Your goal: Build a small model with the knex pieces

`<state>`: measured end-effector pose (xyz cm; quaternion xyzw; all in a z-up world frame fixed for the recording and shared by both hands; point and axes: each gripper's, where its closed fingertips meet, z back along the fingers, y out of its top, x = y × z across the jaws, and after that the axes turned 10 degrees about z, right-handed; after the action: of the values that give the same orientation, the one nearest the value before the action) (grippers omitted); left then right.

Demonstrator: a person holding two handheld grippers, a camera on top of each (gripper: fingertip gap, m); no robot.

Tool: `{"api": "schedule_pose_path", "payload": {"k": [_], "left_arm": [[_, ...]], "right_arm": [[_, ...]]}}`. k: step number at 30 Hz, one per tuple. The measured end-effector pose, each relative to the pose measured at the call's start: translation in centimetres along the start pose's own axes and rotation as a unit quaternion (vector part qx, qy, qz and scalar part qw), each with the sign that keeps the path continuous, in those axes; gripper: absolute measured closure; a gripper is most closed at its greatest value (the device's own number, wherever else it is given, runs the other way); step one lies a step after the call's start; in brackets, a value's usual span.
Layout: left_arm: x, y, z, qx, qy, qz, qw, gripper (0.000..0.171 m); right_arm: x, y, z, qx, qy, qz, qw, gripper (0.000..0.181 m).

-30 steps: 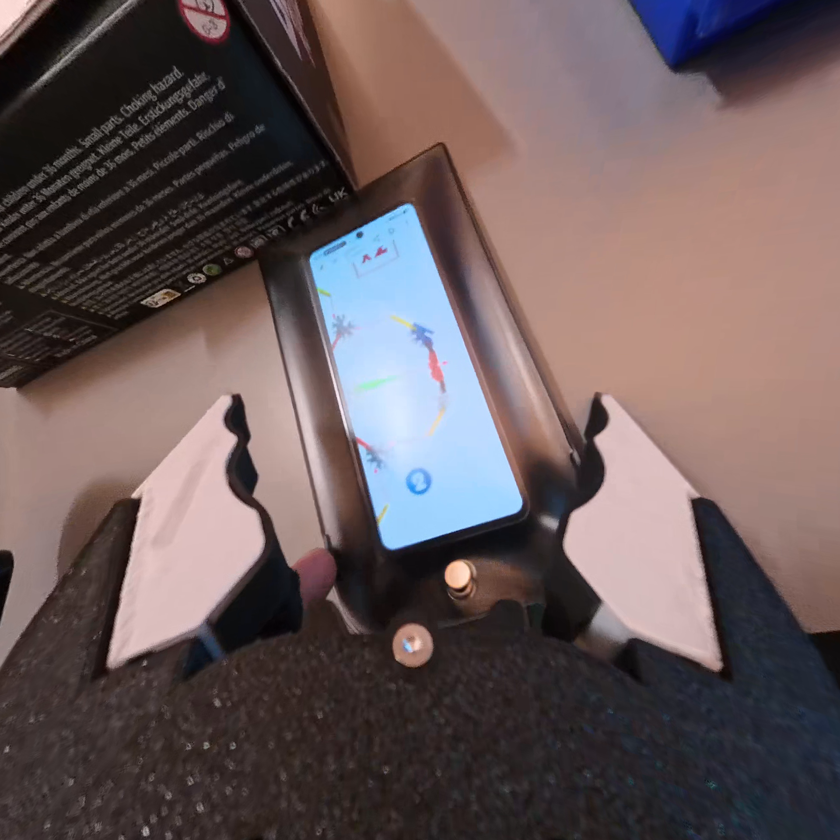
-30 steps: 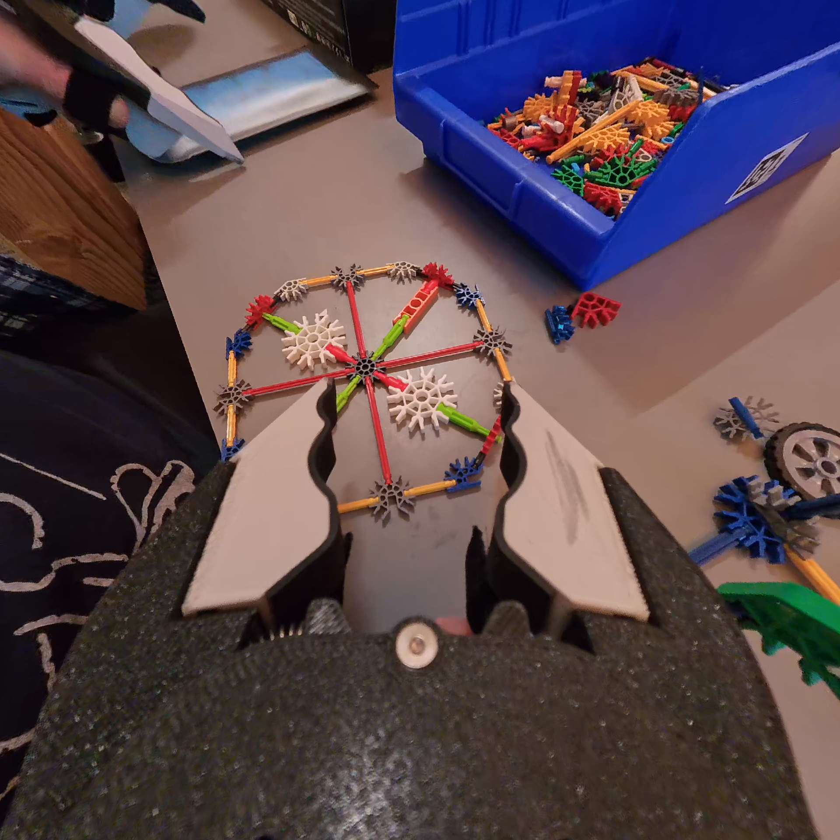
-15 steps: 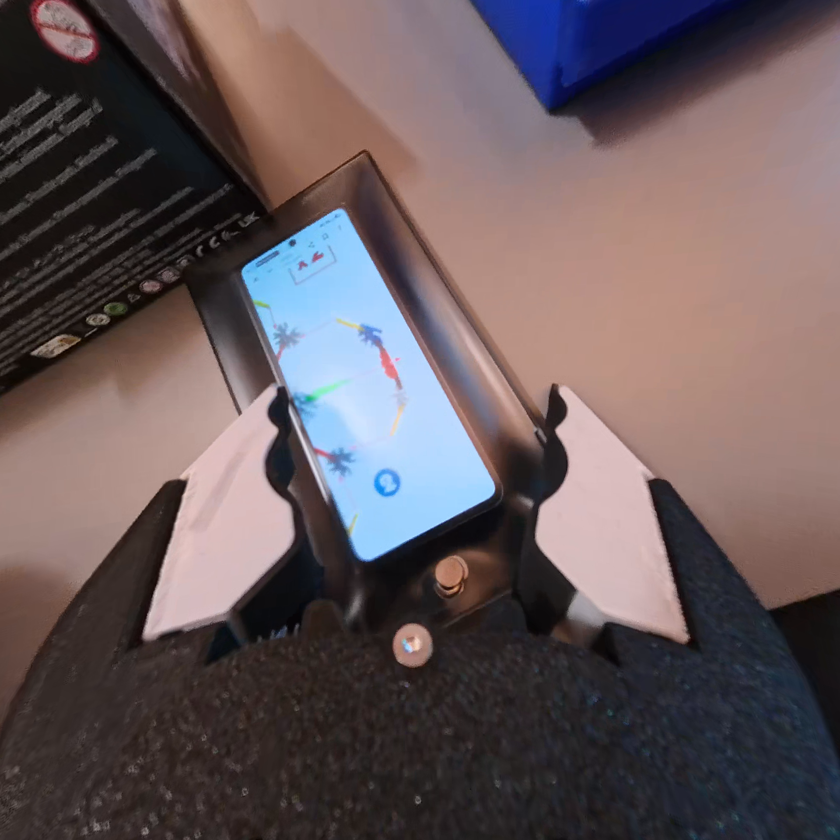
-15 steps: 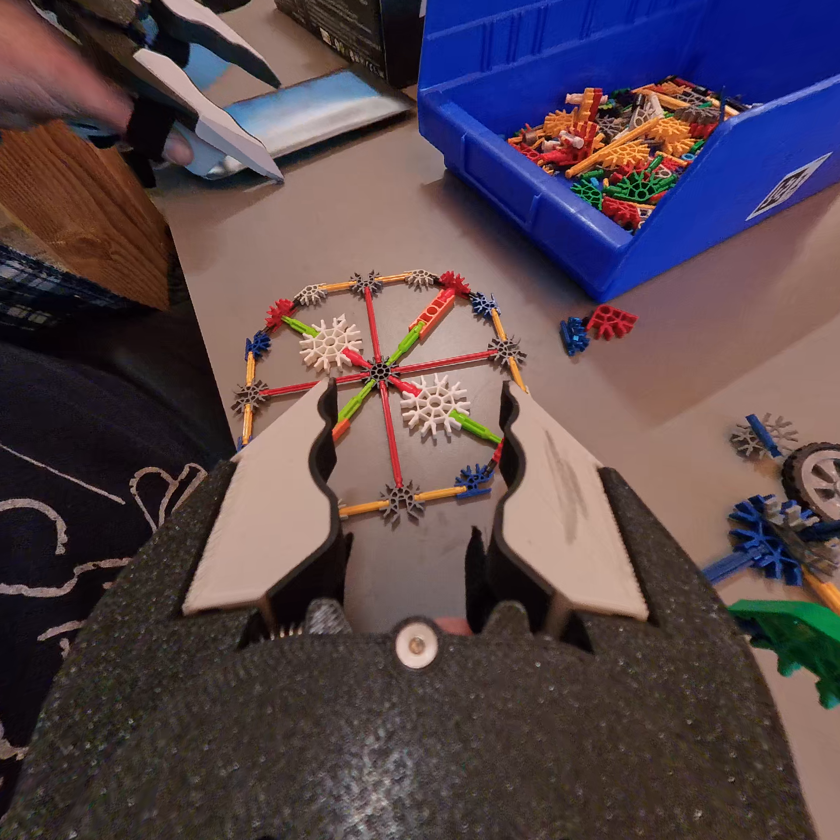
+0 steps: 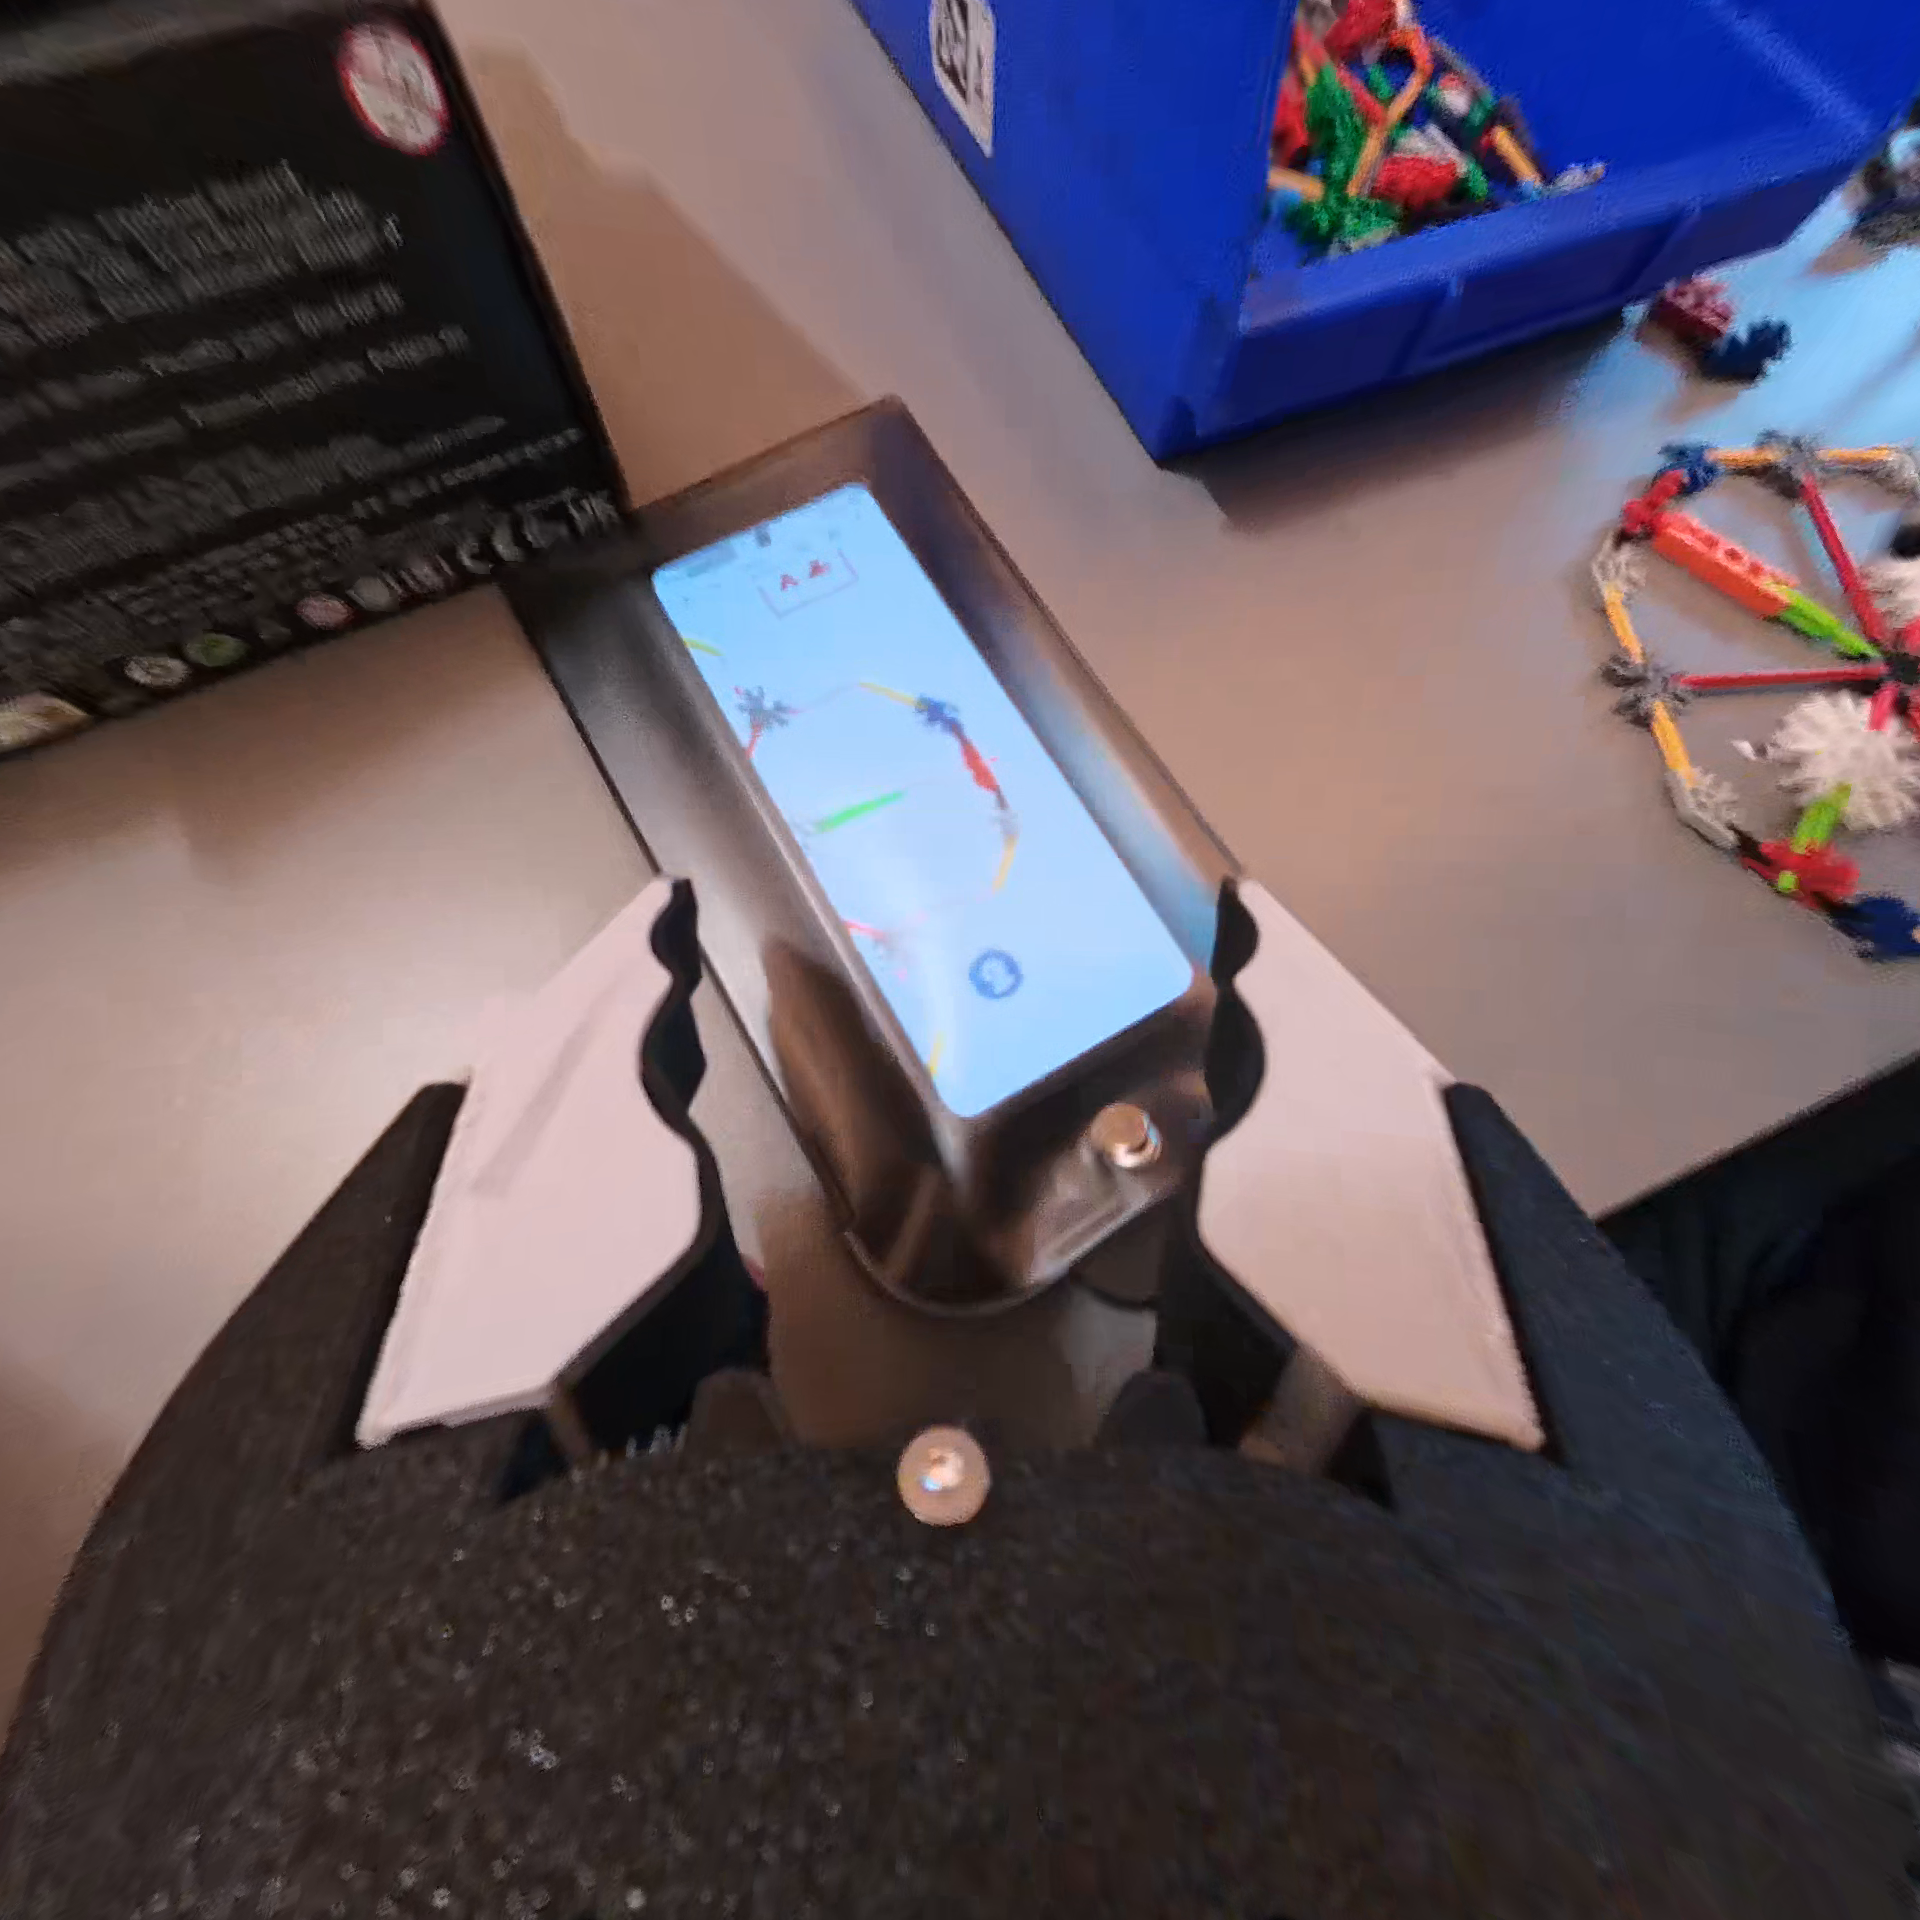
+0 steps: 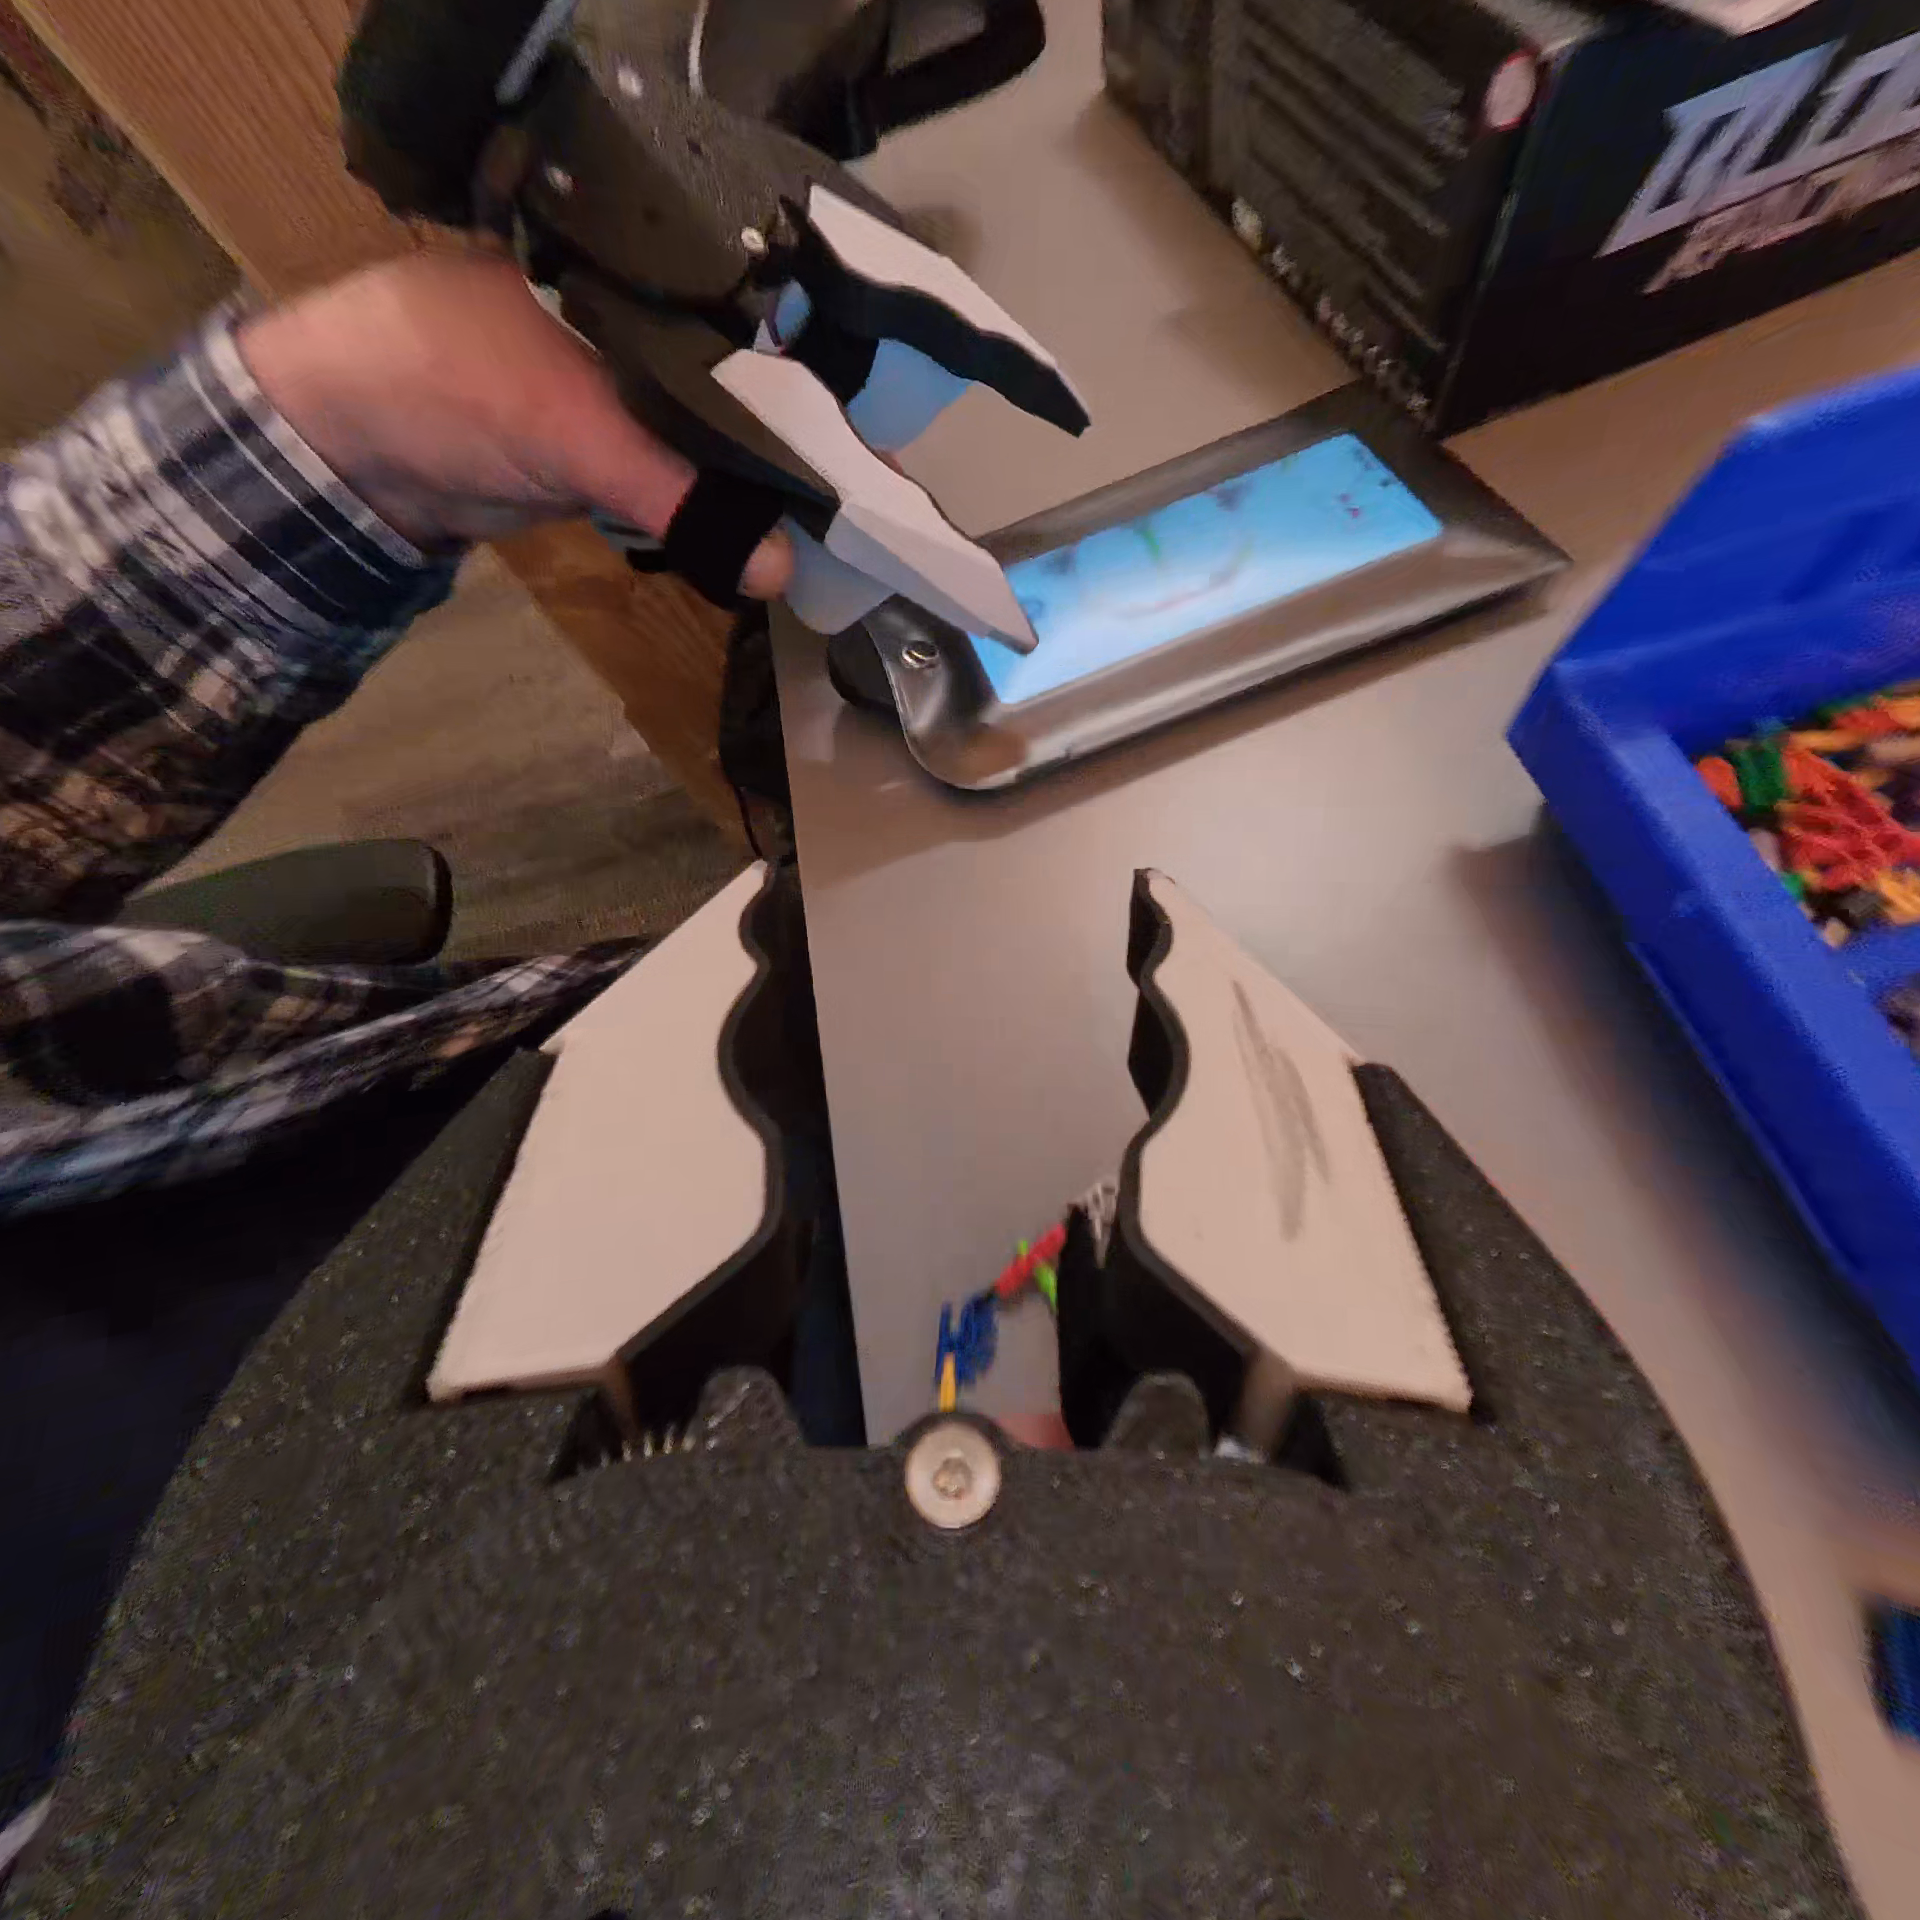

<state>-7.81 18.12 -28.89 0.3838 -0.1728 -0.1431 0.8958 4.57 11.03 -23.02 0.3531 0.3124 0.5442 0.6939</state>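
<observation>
A phone (image 5: 914,800) with a lit screen lies in a dark shiny sleeve on the grey table. My left gripper (image 5: 951,904) is open and empty, its fingers either side of the phone's near end. The right wrist view shows a hand holding the left gripper (image 6: 1049,530) just above the phone (image 6: 1216,566). My right gripper (image 6: 956,883) is open and empty, over the table's left edge, short of the phone. A flat wheel of coloured rods and connectors (image 5: 1787,686) lies to the right. A bit of the wheel (image 6: 997,1309) shows between the right fingers.
A blue bin (image 5: 1351,208) of coloured pieces stands at the back right and also shows in the right wrist view (image 6: 1714,831). A black printed box (image 5: 260,364) stands behind the phone. The table edge (image 6: 800,935) drops to a plaid sleeve and wooden furniture on the left. It is some 11 centimeters from my right tips to the wheel (image 6: 997,1309). Seen from the left wrist view (image 5: 1860,892) as well.
My left gripper's fingers have closed in somewhat and it has swung right, bringing the bin and wheel into view. My right gripper has turned left from the wheel towards the phone.
</observation>
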Motion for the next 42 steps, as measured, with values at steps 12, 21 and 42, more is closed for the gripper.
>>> {"api": "schedule_pose_path", "payload": {"k": [12, 21, 42], "left_arm": [[0.8, -4.1, 0.1, -0.076, -0.089, -0.022, 0.993, 0.07], [3.4, -3.5, -1.3, -0.062, -0.106, -0.069, 0.99, 0.071], [0.7, 3.8, -5.2, -0.009, 0.015, -0.149, 0.989, 0.076]], "right_arm": [[0.3, -2.1, -10.5, -0.142, -0.006, 0.069, 0.987, 0.114], [1.5, -3.8, -8.9, -0.182, -0.011, 0.053, 0.982, 0.125], [8.9, -2.4, -8.3, -0.245, -0.111, 0.129, 0.954, 0.134]]}}
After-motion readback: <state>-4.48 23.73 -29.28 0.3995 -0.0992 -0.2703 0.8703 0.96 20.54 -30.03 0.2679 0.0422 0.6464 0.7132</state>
